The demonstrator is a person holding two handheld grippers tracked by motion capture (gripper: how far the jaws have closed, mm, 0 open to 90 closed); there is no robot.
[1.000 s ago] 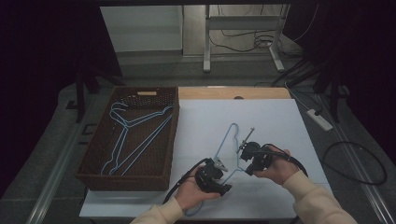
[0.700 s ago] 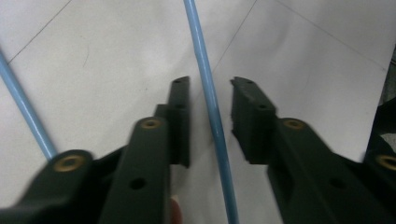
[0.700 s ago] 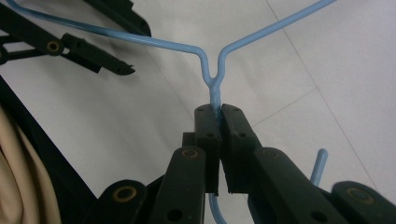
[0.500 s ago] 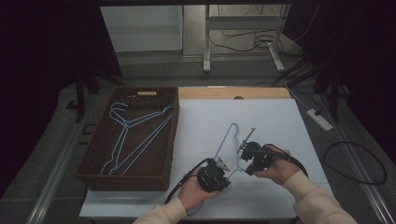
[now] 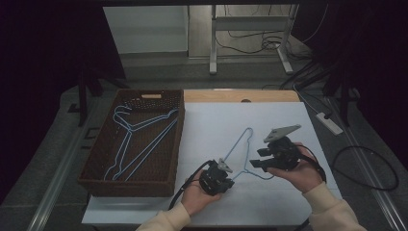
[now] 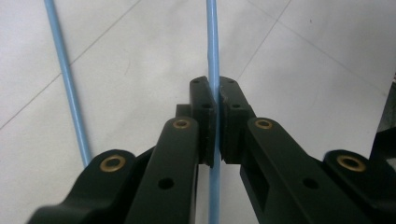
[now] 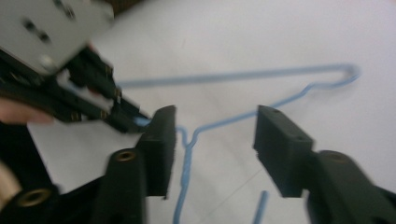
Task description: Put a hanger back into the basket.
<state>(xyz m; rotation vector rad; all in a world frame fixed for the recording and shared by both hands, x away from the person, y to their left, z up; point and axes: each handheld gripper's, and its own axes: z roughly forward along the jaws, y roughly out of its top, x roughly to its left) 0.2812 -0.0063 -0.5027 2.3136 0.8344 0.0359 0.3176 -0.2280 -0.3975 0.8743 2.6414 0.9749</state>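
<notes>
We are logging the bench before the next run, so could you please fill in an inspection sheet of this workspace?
Surface: white sheet over the table; wood strip at its far edge.
Job's things: blue wire hanger on the sheet between the hands.
Clutter: wicker tray at left holding more blue hangers.
Grippers: left gripper shut on the hanger wire; right gripper has just opened, its jaws apart above the hanger's neck, pads off it.
Cables: a black cable trails from each gripper; power strip and a cable loop on the floor at right.
Surroundings: metal stand legs and loose wires beyond the table; dark at both sides.
</notes>
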